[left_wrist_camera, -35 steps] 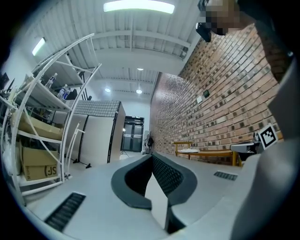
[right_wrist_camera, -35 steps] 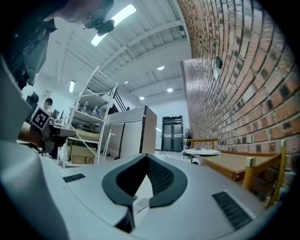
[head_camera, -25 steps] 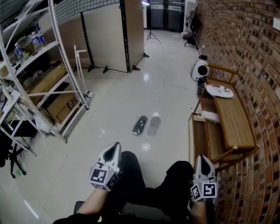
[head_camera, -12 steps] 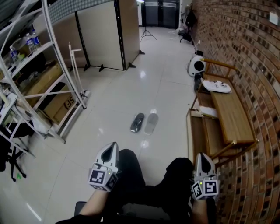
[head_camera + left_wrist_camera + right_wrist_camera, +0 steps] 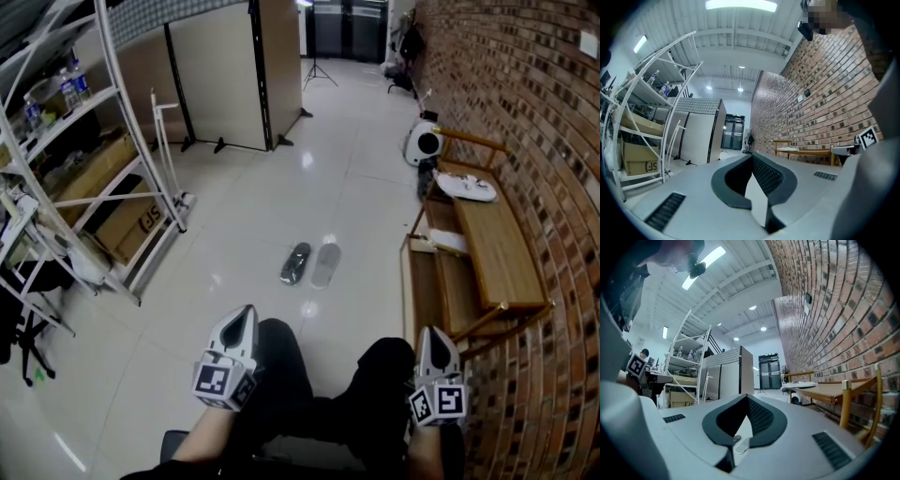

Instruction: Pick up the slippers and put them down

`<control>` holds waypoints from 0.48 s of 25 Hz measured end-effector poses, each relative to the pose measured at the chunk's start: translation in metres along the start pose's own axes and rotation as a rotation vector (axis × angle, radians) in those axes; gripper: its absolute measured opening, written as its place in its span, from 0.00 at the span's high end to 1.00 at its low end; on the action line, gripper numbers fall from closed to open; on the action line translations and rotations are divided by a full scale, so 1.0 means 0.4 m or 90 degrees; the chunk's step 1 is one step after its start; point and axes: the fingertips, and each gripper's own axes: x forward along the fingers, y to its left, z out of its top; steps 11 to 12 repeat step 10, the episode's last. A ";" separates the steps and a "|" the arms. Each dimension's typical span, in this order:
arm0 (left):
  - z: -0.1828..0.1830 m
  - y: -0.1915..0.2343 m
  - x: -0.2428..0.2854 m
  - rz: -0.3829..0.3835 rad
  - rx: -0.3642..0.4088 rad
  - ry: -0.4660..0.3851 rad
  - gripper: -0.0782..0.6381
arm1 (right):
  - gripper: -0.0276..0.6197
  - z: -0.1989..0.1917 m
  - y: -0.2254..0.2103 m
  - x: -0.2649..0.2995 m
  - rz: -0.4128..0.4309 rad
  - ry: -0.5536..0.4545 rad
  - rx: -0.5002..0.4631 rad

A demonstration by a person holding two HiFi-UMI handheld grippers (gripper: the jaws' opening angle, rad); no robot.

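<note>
Two slippers lie side by side on the pale glossy floor point(image 5: 253, 206), toes toward 12 o'clock in the head view. The dark slipper point(image 5: 296, 263) is on the left and the light slipper point(image 5: 326, 265) on the right. Their long edges are just beside each other; whether they touch cannot be told. The pair sits at 12 o'clock from the person's knees point(image 5: 328, 375), well apart from both grippers.

Left gripper point(image 5: 247, 312): level over the left thigh, jaws pressed together at the tips, nothing between them.
Right gripper point(image 5: 433, 334): level over the right thigh, jaws likewise closed tip to tip and empty.

Edges round the slippers:
- 3 o'clock: near end of a wooden bench point(image 5: 497, 253), set along the brick wall point(image 5: 534, 112), with a strip of bare floor between it and the light slipper.
- 9 o'clock: a white metal rack point(image 5: 66, 119) with cardboard boxes point(image 5: 141, 220), well apart.
- 11 o'clock: a folding screen point(image 5: 220, 75), well apart.
- 1 o'clock: a white round device point(image 5: 424, 145) at the bench's far end.

Open floor lies at 9, 10 and 12 o'clock of the pair, and between the pair and the knees.
</note>
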 end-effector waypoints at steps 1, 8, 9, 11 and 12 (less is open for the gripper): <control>-0.004 0.002 0.000 -0.003 0.004 -0.003 0.89 | 0.95 0.002 0.003 0.001 0.002 0.000 -0.003; 0.002 0.011 -0.005 0.007 -0.004 0.007 0.89 | 0.95 -0.004 0.007 0.004 0.002 0.005 0.002; 0.001 0.011 -0.005 0.008 -0.004 0.007 0.89 | 0.95 -0.002 0.007 0.003 -0.002 0.008 0.003; 0.001 0.011 -0.005 0.010 -0.005 0.008 0.89 | 0.95 0.000 0.006 0.003 -0.007 0.010 0.005; 0.001 0.011 -0.005 0.010 -0.005 0.008 0.89 | 0.95 0.000 0.006 0.003 -0.007 0.010 0.005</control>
